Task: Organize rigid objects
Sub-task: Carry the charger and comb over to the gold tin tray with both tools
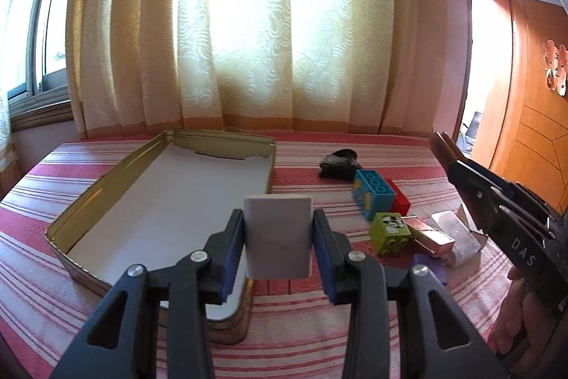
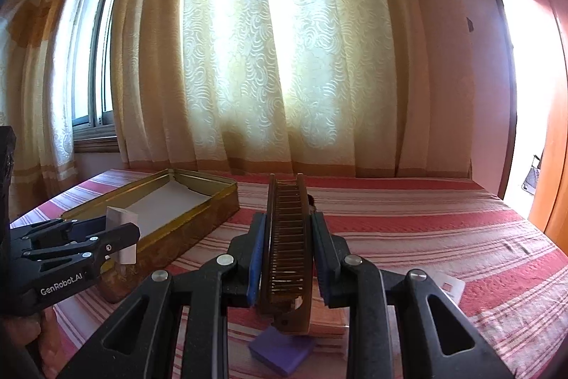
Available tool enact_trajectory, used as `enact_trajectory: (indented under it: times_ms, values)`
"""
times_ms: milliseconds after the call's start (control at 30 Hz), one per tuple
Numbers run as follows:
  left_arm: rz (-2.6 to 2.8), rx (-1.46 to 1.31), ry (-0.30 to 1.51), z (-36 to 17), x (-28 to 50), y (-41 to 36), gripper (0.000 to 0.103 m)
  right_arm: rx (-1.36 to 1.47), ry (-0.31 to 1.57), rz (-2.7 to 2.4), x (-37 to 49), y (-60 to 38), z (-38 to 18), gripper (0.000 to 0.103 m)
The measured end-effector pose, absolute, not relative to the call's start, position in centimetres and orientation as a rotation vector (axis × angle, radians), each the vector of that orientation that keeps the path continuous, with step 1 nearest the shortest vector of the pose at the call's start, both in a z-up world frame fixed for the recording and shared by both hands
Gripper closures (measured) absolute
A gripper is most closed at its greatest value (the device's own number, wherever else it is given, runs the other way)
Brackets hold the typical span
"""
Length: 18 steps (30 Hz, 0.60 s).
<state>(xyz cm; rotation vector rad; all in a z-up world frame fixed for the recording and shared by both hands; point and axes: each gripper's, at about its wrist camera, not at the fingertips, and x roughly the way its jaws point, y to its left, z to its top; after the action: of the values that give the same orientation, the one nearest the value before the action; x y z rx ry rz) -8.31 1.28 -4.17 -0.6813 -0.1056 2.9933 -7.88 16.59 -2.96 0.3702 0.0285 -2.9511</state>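
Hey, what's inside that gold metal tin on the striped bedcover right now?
The gold tin shows only a white liner sheet on its floor; no objects visible. Its near corner is hidden behind the left hand-held gripper and the white block it grips.

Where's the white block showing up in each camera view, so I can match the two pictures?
Left wrist: the white block stands centre, low, clamped in the left gripper, at the tin's near corner.
Right wrist: white block at far left, mid-height, in the left gripper.
Shared landmark: the gold tin, left of centre in both.
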Motion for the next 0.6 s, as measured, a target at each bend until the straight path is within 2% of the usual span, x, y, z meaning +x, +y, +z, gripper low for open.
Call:
enact_trajectory:
  times_ms: [600]
  values:
    - [2.991,-0.536,0.011,-3.7,-6.3,1.3,0.066,0.358,0.046,-2.901,-7.7,14.7,-3.0,0.075]
